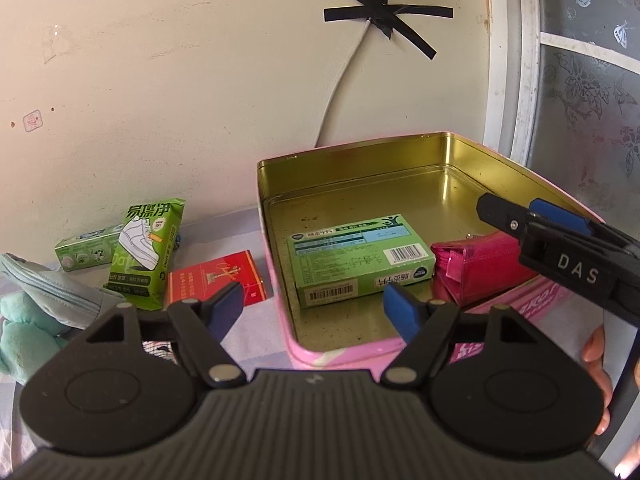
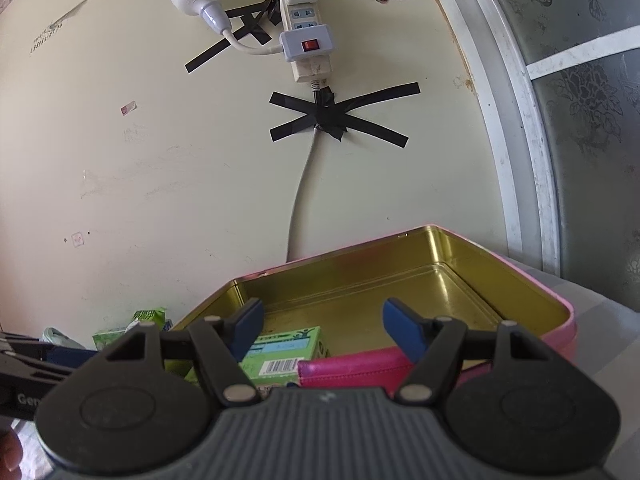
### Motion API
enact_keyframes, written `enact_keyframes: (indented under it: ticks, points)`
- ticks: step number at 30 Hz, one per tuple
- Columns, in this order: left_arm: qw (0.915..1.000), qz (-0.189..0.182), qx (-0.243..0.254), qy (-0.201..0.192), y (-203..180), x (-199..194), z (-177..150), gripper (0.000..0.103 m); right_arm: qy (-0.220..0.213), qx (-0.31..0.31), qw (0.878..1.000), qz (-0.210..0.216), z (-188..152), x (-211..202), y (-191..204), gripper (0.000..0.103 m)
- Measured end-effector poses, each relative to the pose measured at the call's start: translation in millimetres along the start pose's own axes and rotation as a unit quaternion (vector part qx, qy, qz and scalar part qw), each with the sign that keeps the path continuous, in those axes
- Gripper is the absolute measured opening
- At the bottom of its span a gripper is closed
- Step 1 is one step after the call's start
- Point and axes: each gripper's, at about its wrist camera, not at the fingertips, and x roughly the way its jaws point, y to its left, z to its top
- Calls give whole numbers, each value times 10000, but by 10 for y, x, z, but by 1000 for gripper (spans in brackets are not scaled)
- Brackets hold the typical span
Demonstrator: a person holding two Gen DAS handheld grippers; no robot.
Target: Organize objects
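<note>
A pink tin with a gold inside lies open on the bedding. In it a green medicine box lies flat, and a magenta pouch lies to its right. My left gripper hangs open over the tin's near left corner, nothing between its blue pads. My right gripper reaches in from the right just above the pouch. In the right wrist view that gripper stands open, with the pouch and the green box below it in the tin.
Left of the tin lie a red box, a green shoe-wipe pack, a small green box, a grey zip pouch and a teal plush. A wall with a taped cable stands close behind. A hand holds the right gripper.
</note>
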Motion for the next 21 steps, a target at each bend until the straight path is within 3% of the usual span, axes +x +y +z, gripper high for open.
enact_keyframes:
  ticks: [5, 12, 16, 21]
  points:
    - [9995, 198, -237, -37, 319, -190, -113, 79, -216, -135, 9997, 9, 12, -97, 110, 68]
    - [9933, 799, -819, 148, 1126, -364, -480, 80, -69, -384, 9963, 772, 55, -349, 610, 73]
    - [9825, 1205, -1374, 355, 1633, -353, -752, 80, 256, -873, 9851, 1457, -4, -396, 1146, 73]
    - [9676, 1662, -1889, 182, 2075, -406, -1021, 80, 1007, -1484, 9635, 1988, -202, -174, 1800, 76]
